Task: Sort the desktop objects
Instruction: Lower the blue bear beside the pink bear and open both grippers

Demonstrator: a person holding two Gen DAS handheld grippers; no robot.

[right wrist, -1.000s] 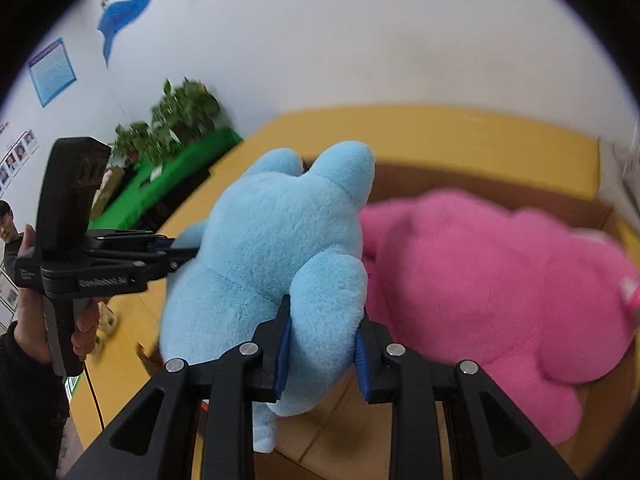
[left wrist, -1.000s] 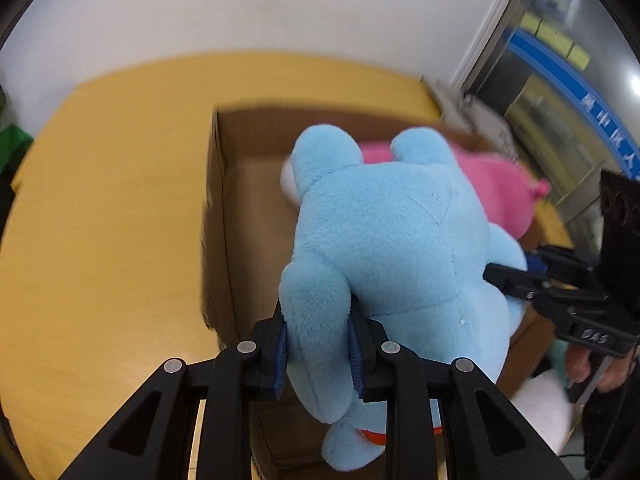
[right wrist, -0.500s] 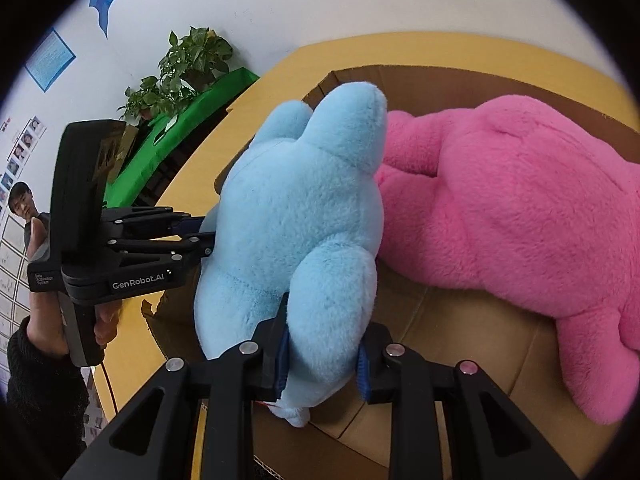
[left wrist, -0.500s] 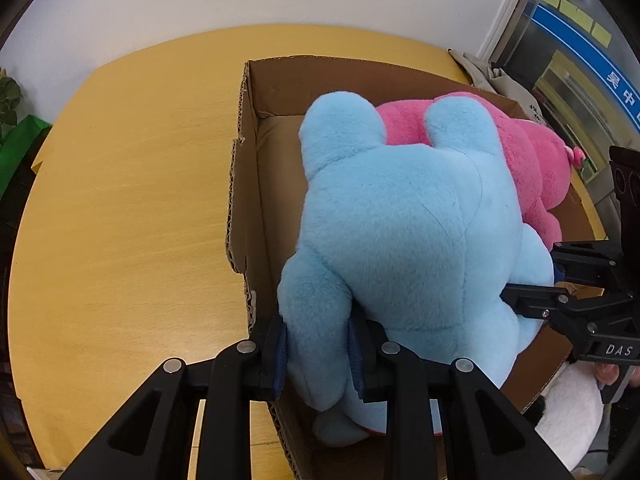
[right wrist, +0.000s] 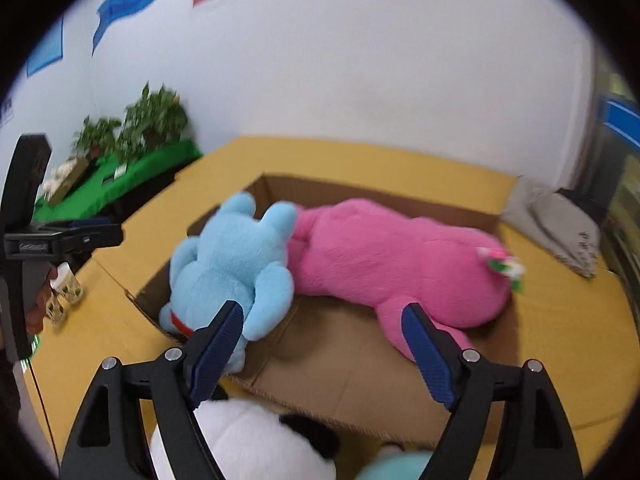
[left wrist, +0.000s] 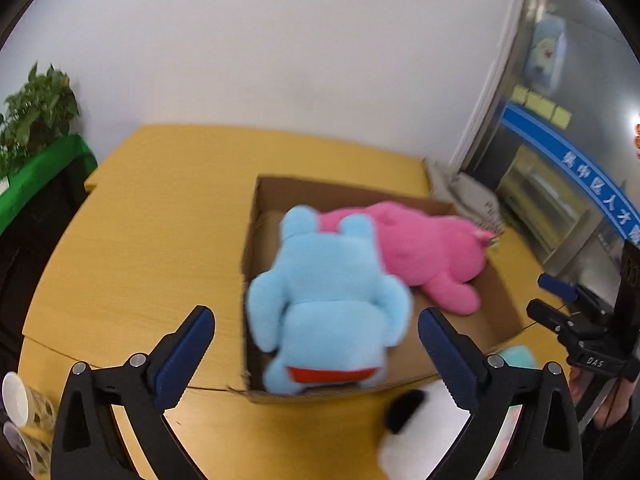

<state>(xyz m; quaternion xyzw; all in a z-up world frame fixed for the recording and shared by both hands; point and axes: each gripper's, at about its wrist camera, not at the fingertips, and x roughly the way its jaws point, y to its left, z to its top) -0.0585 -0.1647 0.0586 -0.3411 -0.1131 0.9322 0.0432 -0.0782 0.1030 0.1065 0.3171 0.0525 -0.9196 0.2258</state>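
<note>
Plush toys fill the cardboard box point(left wrist: 498, 300) on the yellow table point(left wrist: 140, 240): the light blue plush point(left wrist: 328, 304) lies face down at the box's left end, its head pressed against the pink plush point(left wrist: 424, 248) stretched along the far side. The left tongs point(left wrist: 316, 344) are spreading wide, their blue pads clear of the blue toy, with nothing pressed between them. The right tongs point(right wrist: 322, 344) are also opening; one pad sits just in front of the blue plush's arm without squeezing it, and the box floor shows between the jaws. A white and black plush point(right wrist: 248, 440) lies on the table in front of the box, close under the right tongs, with a bit of pale teal plush point(right wrist: 400, 466) beside it. Paper cups point(left wrist: 20, 408) stand at the table's near left corner.
</note>
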